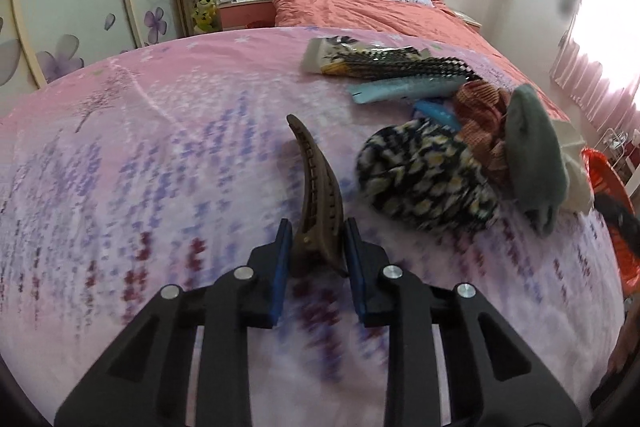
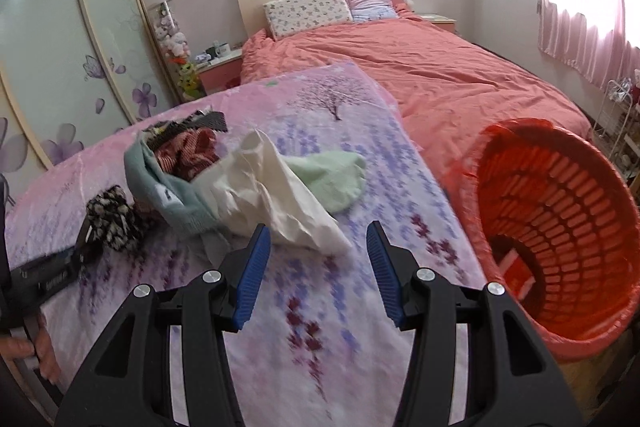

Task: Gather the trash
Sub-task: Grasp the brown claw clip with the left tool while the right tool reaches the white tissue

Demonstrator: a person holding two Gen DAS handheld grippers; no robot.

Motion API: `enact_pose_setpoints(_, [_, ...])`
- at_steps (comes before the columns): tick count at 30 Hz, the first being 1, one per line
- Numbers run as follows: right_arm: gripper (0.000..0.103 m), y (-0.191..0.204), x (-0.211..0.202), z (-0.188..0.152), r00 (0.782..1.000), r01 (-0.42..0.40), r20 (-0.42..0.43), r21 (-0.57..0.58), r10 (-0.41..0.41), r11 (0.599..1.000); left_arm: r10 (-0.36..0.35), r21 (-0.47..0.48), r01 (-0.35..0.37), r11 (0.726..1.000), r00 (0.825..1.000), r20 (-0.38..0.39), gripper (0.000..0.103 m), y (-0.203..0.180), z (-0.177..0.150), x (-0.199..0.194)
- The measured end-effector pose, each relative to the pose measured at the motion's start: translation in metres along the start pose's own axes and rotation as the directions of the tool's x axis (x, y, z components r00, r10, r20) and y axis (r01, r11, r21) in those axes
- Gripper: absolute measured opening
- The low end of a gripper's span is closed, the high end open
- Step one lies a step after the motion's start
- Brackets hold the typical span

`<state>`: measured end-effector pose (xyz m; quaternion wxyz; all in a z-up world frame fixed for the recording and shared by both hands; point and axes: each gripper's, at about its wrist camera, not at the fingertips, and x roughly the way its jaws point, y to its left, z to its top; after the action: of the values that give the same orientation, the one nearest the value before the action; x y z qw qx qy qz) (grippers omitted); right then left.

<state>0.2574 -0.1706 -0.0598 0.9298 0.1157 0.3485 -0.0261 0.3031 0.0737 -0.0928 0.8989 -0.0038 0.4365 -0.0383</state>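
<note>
My left gripper is clamped on the hinge end of a brown hair claw clip, whose curved toothed body points forward and up above the floral pink blanket. My right gripper stands wide apart with nothing between its blue pads, hovering over the same blanket just short of a crumpled white cloth.

To the right of the clip lies a heap of things: a black-and-white patterned scrunchie, a rust-coloured knitted piece, a grey-green sock, and beyond them flat snack wrappers and a light blue packet. In the right wrist view a pale green cloth touches the white cloth on its far side.

The orange plastic basket, lined with a reddish bag, stands just beside the blanket's right edge; a small red box lies at its bottom. Behind, the coral bedspread runs up to two pillows
</note>
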Motion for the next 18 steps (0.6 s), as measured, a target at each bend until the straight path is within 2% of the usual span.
enact_pose_setpoints(2, [0.058, 0.006, 0.006, 0.002, 1.000, -0.008, -0.003, 0.000, 0.008, 1.000, 0.002, -0.001, -0.002, 1.000, 1.000, 0.001, 0.028, 0.008, -0.005, -0.003])
enact_pose_setpoints(6, [0.058, 0.014, 0.020, 0.001, 0.999, -0.007, -0.047, -0.020, 0.006, 1.000, -0.004, -0.016, 0.004, 1.000, 1.000, 0.006, 0.030, 0.017, -0.010, -0.007])
enact_pose_setpoints(7, [0.054, 0.016, 0.021, 0.001, 0.999, -0.008, -0.053, -0.026, 0.007, 1.000, -0.005, -0.018, 0.005, 1.000, 1.000, 0.007, 0.033, 0.019, -0.013, -0.008])
enact_pose_setpoints(9, [0.038, 0.017, 0.019, 0.000, 0.999, -0.020, -0.051, -0.029, 0.019, 0.999, -0.009, -0.027, 0.009, 1.000, 1.000, 0.006, 0.036, 0.020, -0.013, -0.008])
enact_pose_setpoints(13, [0.034, 0.019, 0.010, -0.008, 0.994, -0.081, -0.079, -0.047, 0.077, 0.996, -0.020, -0.046, 0.020, 0.999, 1.000, 0.005, 0.039, 0.022, -0.008, -0.007])
enact_pose_setpoints(18, [0.035, 0.022, 0.005, -0.012, 0.991, -0.108, -0.081, -0.051, 0.103, 0.993, 0.002, -0.049, -0.001, 0.999, 1.000, 0.007, 0.039, 0.021, 0.008, 0.003])
